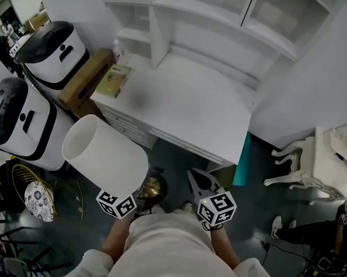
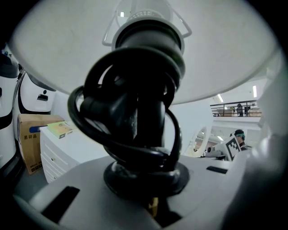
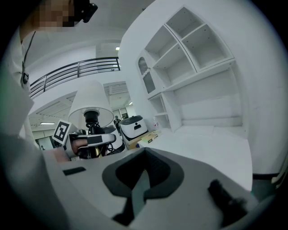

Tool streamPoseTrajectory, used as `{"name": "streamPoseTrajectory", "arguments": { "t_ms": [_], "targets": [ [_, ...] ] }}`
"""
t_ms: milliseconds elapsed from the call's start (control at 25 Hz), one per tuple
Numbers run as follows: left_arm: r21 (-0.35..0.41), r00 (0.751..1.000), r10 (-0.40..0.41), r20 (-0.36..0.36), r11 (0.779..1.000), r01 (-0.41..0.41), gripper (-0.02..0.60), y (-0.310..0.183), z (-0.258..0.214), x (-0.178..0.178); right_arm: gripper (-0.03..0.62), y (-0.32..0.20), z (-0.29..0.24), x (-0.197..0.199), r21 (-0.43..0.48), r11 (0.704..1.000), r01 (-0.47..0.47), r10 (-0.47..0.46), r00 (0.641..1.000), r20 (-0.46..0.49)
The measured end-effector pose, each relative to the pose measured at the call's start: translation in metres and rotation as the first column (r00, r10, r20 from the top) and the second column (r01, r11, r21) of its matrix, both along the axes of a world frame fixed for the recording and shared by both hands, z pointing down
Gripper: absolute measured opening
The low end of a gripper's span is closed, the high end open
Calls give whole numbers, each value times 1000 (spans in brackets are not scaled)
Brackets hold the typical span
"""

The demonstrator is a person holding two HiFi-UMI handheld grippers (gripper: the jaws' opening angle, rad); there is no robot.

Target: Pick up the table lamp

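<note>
The table lamp has a white drum shade and a brass base; it is tilted and held off the floor in front of the white desk. My left gripper is shut on the lamp's stem. In the left gripper view the stem, wrapped in black cord, fills the frame under the shade. My right gripper hovers just right of the lamp, shut and holding nothing. The right gripper view also shows the lamp and the left gripper.
Two white-and-black machines and a cardboard box stand left of the desk. A green book lies on the desk's left end, under a white shelf unit. A teal panel and an ornate white stool are at the right.
</note>
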State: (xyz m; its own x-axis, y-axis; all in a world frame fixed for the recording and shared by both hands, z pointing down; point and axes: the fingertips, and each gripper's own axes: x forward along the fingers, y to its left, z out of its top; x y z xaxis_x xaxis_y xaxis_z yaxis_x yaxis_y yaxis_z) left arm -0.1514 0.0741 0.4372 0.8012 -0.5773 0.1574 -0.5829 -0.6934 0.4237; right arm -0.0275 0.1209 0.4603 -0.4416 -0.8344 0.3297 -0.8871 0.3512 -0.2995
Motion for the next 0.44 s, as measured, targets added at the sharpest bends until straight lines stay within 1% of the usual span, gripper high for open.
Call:
{"name": "streamPoseTrajectory", "arguments": {
  "t_ms": [160,440],
  "targets": [
    [-11,1000,-1,1,1000,1,34,4,1,12,11,2,-1,8,-1,1000,7,-7,1000,6],
    [-1,1000,5,19,1000,-5,34,12,-2,29,11,11,0,19,-1,1000,19,-19,1000,16]
  ]
}}
